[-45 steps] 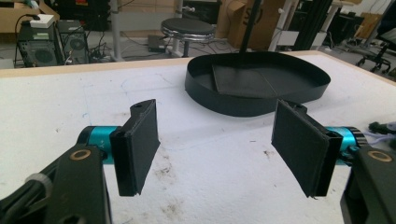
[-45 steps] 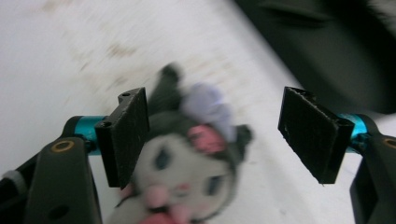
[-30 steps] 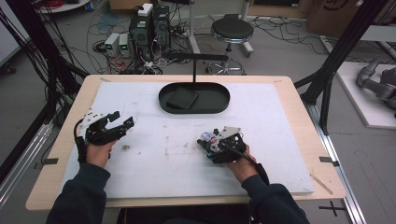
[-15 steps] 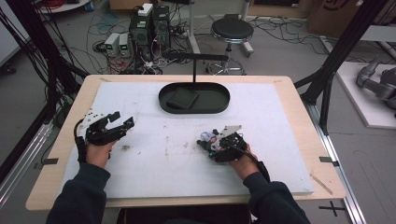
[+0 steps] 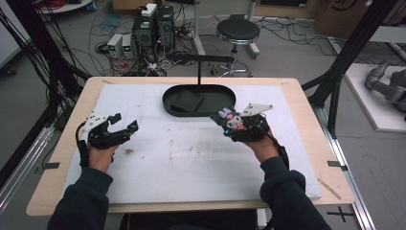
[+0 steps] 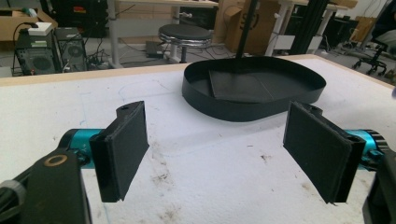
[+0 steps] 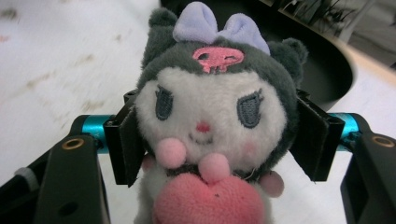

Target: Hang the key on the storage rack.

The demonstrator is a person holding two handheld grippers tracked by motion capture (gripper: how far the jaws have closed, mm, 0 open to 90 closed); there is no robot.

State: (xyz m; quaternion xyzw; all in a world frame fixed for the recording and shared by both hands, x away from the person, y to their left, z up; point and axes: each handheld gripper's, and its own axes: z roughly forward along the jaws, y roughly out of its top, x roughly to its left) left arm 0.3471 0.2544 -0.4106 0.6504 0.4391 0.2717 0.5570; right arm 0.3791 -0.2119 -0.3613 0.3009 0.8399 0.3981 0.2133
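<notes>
My right gripper (image 5: 229,122) is shut on a small plush toy (image 7: 215,116) with a grey hood, a lilac bow and a pink heart; its jaws press the toy's head from both sides. The plush toy (image 5: 229,119) hangs above the white mat, just in front of the black oval tray (image 5: 198,101). At the left of the mat my left gripper (image 5: 125,124) stands open with nothing between its pads (image 6: 122,149). Ahead of it, in the left gripper view, lies the tray (image 6: 252,109) with a dark flat square inside.
A black T-shaped stand (image 5: 199,64) rises from the tray's back. The white mat (image 5: 191,153) covers a wooden table (image 5: 313,120). Behind the table stand a round stool (image 5: 237,33), computer boxes (image 5: 153,24) and many cables. Black frame posts flank the table.
My right gripper has moved forward and up with the plush toy, closer to the black tray. The left gripper has stayed where it was.
</notes>
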